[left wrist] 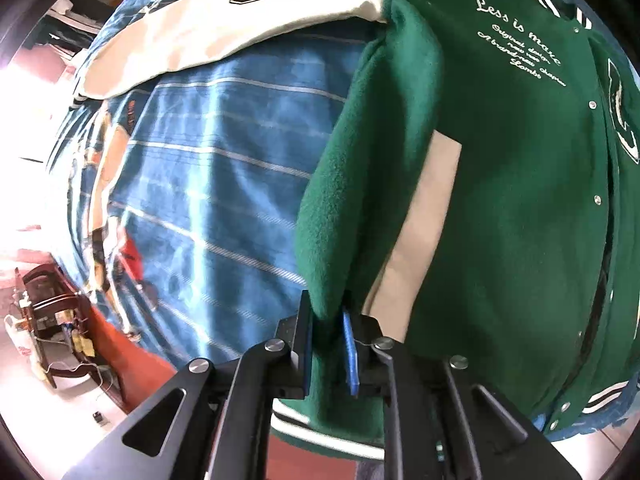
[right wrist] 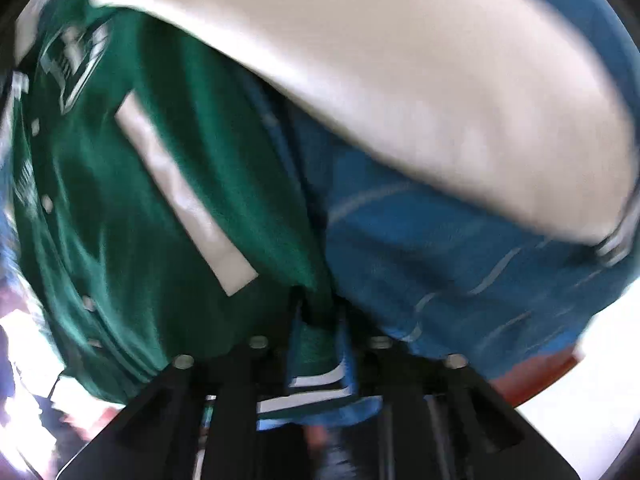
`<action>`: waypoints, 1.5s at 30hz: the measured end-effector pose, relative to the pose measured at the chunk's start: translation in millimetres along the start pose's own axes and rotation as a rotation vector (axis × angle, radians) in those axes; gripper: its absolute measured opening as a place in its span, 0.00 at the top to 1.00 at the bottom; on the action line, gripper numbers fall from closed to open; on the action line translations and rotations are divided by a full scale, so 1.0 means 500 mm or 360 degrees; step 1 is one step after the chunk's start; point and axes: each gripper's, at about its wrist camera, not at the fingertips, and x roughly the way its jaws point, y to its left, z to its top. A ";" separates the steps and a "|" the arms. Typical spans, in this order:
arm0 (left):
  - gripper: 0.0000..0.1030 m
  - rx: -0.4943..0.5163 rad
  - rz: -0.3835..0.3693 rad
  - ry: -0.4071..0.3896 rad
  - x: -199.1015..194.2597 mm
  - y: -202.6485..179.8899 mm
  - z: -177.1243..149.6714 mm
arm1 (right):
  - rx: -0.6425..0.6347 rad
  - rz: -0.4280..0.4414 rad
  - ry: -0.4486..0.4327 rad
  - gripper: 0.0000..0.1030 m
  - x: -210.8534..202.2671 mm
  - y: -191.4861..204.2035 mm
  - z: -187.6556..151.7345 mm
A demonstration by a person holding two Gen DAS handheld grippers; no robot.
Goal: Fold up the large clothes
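Nearest, the left hand-held gripper [left wrist: 327,344] was clenched on a fold of the green varsity jacket [left wrist: 500,200] by its striped hem, and the right hand-held gripper [right wrist: 318,340] pinched the hem at the other side. The jacket lay across the blue bedspread [left wrist: 208,184], near the bed's edge, cream sleeve [left wrist: 224,36] stretched beyond. Thick fleece looked soft, weighty and droopy, best gripped at hem corners

Left hand-held gripper [left wrist: 329,344] clamped on green fabric fold at side edge of green varsity jacket [left wrist: 520,200], w/ white script on chest, snaps down front; cream sleeve [left wrist: 240,32] spread over blue striped bedspread [left wrist: 224,184]; wooden furniture [left wrist: 52,320] lower left
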 end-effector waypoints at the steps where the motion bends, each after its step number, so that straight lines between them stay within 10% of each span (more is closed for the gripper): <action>1: 0.87 -0.0003 0.0057 -0.0012 -0.013 0.002 -0.001 | -0.0074 -0.0052 -0.0065 0.50 -0.023 0.022 -0.007; 5: 0.70 0.0012 0.0196 -0.0186 -0.101 -0.019 -0.023 | -0.0330 -0.0086 -0.0286 0.39 -0.115 0.123 -0.058; 7: 0.00 0.0000 0.0182 -0.0257 -0.133 -0.045 -0.033 | -0.0424 -0.0014 -0.0286 0.39 -0.129 0.182 -0.086; 14: 0.00 0.0068 0.0129 -0.0230 -0.086 -0.193 -0.059 | -0.0533 0.0201 -0.0049 0.39 -0.001 0.409 -0.143; 18: 0.00 0.0124 0.0216 -0.0123 -0.003 -0.236 -0.078 | -0.0612 -0.0012 0.0050 0.39 0.098 0.488 -0.173; 22: 0.00 0.0140 0.0201 -0.0128 0.045 -0.239 -0.084 | -0.0538 -0.0087 -0.0035 0.88 0.098 0.488 -0.183; 28: 0.00 0.0142 0.0112 -0.0203 0.068 -0.232 -0.079 | -0.0498 0.0201 0.0062 0.89 0.040 0.498 -0.231; 33: 0.00 0.0048 0.0028 -0.0298 0.076 -0.218 -0.073 | -0.0515 0.0307 0.0245 0.76 0.071 0.477 -0.222; 36: 0.00 0.0063 0.0003 -0.0205 0.071 -0.212 -0.054 | -0.0377 0.0561 0.0314 0.43 0.030 0.414 -0.200; 45: 0.00 0.0084 0.0057 -0.0325 -0.153 -0.222 0.013 | 0.0286 0.0678 -0.0201 0.29 -0.197 0.001 -0.120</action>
